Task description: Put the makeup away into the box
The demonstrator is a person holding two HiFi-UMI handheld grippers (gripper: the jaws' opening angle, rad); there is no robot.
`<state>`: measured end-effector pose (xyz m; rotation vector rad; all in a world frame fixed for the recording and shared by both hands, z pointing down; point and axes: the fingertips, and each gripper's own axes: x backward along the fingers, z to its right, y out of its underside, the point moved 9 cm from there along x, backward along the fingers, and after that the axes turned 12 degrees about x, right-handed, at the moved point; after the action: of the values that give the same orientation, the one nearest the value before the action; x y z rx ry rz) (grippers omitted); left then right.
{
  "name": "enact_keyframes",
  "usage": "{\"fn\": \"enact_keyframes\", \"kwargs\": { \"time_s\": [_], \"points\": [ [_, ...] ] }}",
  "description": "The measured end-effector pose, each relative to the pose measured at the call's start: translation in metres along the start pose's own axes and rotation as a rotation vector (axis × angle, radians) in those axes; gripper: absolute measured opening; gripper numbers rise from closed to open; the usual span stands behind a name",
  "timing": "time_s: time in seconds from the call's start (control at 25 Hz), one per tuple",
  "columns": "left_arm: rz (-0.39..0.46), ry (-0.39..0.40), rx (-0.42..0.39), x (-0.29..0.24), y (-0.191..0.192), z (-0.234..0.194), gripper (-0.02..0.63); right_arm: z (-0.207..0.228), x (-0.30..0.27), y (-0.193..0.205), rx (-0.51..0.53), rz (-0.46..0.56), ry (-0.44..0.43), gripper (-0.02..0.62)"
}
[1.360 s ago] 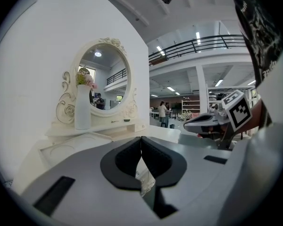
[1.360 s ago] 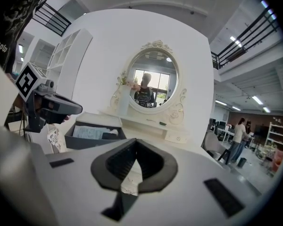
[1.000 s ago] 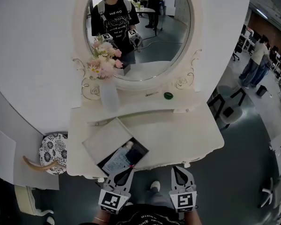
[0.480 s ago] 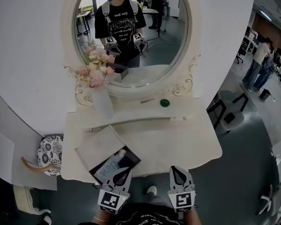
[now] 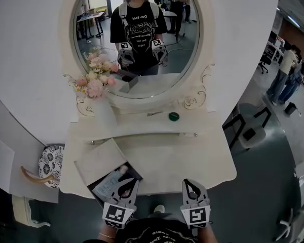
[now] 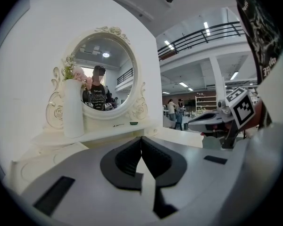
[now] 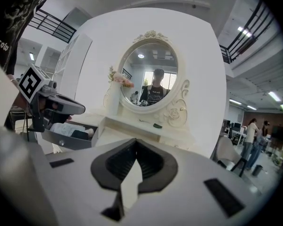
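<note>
The open box [image 5: 98, 158] sits at the front left of the white dressing table [image 5: 192, 156], its white lid folded back. Inside lie a pale packet [image 5: 106, 186] and a small white bottle [image 5: 123, 169]. On the shelf under the mirror rest a small green round piece [image 5: 174, 116] and a thin stick [image 5: 154, 113]. My left gripper [image 5: 126, 186] is shut and empty, its tip showing over the box's near corner. My right gripper [image 5: 192, 187] is shut and empty at the table's front edge. Both sets of jaws meet at their tips in the left gripper view [image 6: 141, 138] and the right gripper view [image 7: 136, 140].
A white vase with pink flowers [image 5: 102, 110] stands on the shelf's left, under the oval mirror [image 5: 137, 39]. There is a patterned stool [image 5: 50, 163] left of the table and a chair [image 5: 251, 130] to its right. People stand far off at the right [image 5: 286, 77].
Both grippers have moved closer to the table. The left one's tip now overlaps the box's near corner. Both stay shut and empty.
</note>
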<state>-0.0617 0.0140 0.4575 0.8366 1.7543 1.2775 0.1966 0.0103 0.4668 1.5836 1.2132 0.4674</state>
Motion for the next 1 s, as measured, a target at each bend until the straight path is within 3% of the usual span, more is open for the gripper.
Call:
{"fn": "enact_keyframes", "kwargs": {
  "time_s": [0.2, 1.0],
  "points": [
    [-0.004, -0.026, 0.028, -0.012, 0.002, 0.011, 0.015, 0.014, -0.004, 0.008, 0.001, 0.007, -0.024, 0.011],
    [0.016, -0.053, 0.01, -0.037, -0.002, 0.024, 0.015, 0.036, -0.025, 0.019, 0.015, -0.01, -0.099, 0.011]
  ]
}}
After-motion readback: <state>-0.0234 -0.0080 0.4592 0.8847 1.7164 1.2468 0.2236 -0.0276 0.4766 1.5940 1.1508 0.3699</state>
